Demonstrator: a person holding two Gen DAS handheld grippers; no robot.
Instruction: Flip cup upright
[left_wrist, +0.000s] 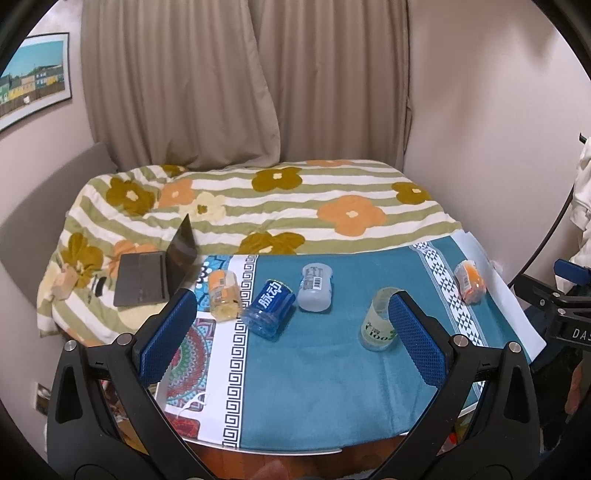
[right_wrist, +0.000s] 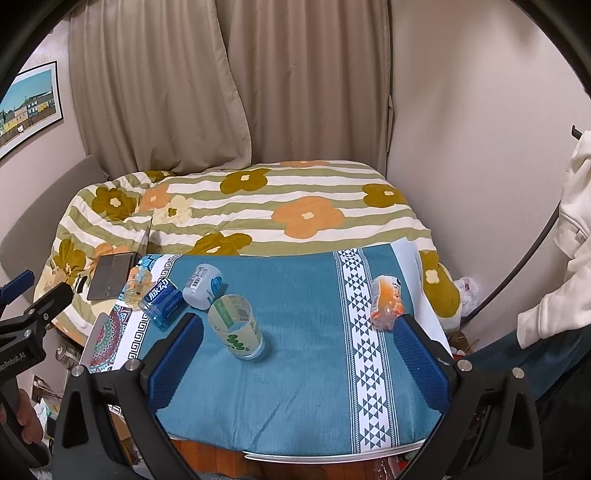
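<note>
Five cups (right_wrist: 236, 326) on table | laptop screen (left_wrist: 183, 245) faces left view only

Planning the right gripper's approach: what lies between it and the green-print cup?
Only bare teal cloth lies between the right gripper and the upright green-print cup, as the right wrist view shows.

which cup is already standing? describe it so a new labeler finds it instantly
Start at the teal cloth covering the table in front of the flowered bed. Near its middle stands a clear cup with green print, open mouth up. The cups around it, including the blue-labelled cup and the white cup behind it and the orange cup at the right, all lie on their sides.
</note>
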